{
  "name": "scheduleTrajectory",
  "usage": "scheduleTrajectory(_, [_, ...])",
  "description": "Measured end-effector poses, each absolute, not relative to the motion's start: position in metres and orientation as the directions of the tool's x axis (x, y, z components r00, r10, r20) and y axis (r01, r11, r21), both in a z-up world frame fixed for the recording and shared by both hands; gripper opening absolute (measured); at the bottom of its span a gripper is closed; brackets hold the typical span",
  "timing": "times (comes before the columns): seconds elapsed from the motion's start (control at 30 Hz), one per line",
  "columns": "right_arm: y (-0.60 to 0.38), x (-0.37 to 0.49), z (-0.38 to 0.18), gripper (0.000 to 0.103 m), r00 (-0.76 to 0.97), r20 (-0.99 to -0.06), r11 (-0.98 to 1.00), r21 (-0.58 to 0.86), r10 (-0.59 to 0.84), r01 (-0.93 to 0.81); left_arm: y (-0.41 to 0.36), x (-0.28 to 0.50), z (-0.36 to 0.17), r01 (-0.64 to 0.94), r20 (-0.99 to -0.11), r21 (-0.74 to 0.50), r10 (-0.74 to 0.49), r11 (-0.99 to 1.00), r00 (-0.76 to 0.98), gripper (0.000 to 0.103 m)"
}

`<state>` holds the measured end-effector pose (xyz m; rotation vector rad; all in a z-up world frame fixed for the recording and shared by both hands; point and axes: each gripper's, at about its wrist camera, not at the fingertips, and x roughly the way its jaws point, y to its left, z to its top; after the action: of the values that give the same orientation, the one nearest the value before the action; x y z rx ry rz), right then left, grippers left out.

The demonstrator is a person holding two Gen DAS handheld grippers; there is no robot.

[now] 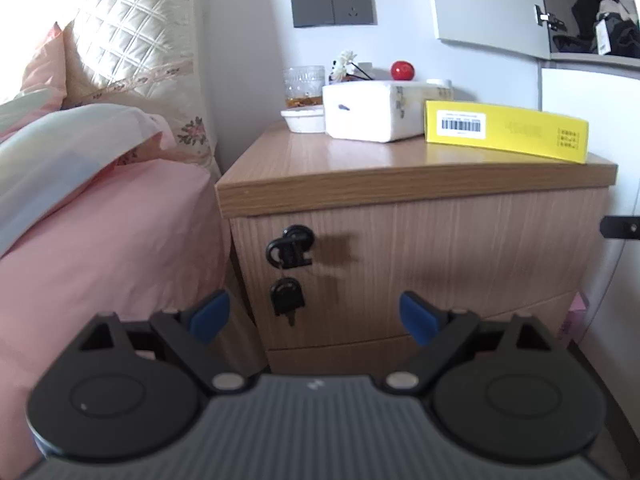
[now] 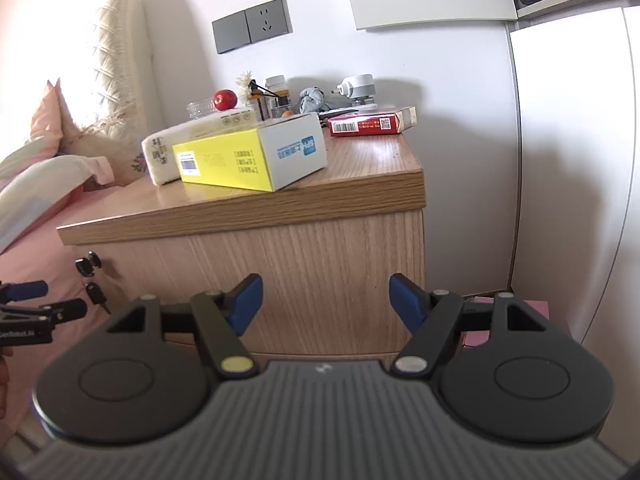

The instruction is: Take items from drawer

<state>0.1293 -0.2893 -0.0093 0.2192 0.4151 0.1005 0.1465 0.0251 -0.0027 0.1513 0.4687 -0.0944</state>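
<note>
A wooden nightstand stands beside the bed, and its top drawer front (image 1: 440, 264) sits flush and closed. A black key bunch (image 1: 290, 248) hangs from the lock at the drawer's left, with a second key (image 1: 286, 300) dangling below. My left gripper (image 1: 314, 316) is open in front of the drawer, a little right of the keys, with nothing between its blue fingertips. My right gripper (image 2: 326, 302) is open and empty too, facing the drawer front (image 2: 304, 264) further right. In the right wrist view the keys (image 2: 89, 264) and the left gripper (image 2: 24, 300) show at the left edge.
On the nightstand top (image 1: 360, 160) lie a yellow box (image 1: 506, 134), a white tissue pack (image 1: 368, 110), a glass (image 1: 304, 84) and a red ball (image 1: 402, 70). A red box (image 2: 370, 122) lies at the back. The pink bed (image 1: 100, 240) borders the left, a white wardrobe (image 2: 572, 160) the right.
</note>
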Motion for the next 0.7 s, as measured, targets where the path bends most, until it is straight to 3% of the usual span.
scheduleTrajectory(0.53, [-0.266,0.064,0.005,0.073,0.916,-0.355,0.964,0.246,0.187,-0.101,0.026,0.078,0.011,0.085,-0.411,0.089,-0.041,0.992,0.911,0.095])
scheduleTrajectory(0.7, [-0.254,0.045,0.011,0.074,0.922,-0.331,0.963,0.238,0.2,-0.124,0.034,0.057,0.016,0.02,-0.391,0.018,-0.012,1.0,0.92,0.095])
